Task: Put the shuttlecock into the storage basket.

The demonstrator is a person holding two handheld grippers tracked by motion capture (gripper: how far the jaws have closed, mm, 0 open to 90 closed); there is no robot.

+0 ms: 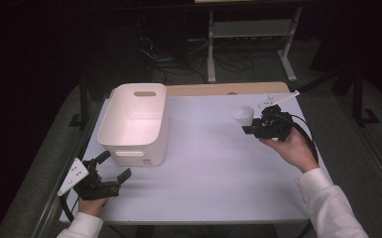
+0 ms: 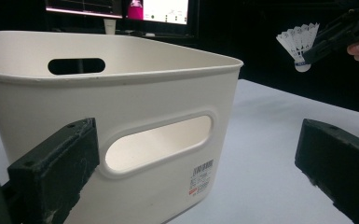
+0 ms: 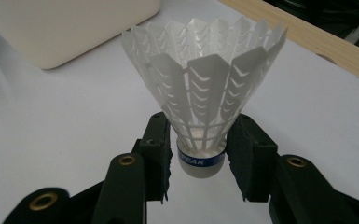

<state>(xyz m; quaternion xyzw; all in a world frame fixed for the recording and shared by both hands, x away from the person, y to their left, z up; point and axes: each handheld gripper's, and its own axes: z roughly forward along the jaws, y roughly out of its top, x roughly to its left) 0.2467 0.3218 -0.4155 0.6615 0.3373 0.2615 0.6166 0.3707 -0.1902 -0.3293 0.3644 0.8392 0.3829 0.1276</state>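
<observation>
Two black two-jaw grippers, left gripper (image 1: 113, 166) with a grey three-cornered plate dotted with small holes, right gripper (image 1: 248, 127) trailing a looped black cable, brass-ringed screw holes on its blocky jaws, white long sleeves at both wrists

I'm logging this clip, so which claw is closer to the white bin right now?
Left. The left claw sits open just in front of the white bin; the right claw is off to the bin's right, holding a shuttlecock.

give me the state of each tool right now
left tool: open, empty, beside the white bin.
right tool: shut on the shuttlecock, held above the table.
</observation>
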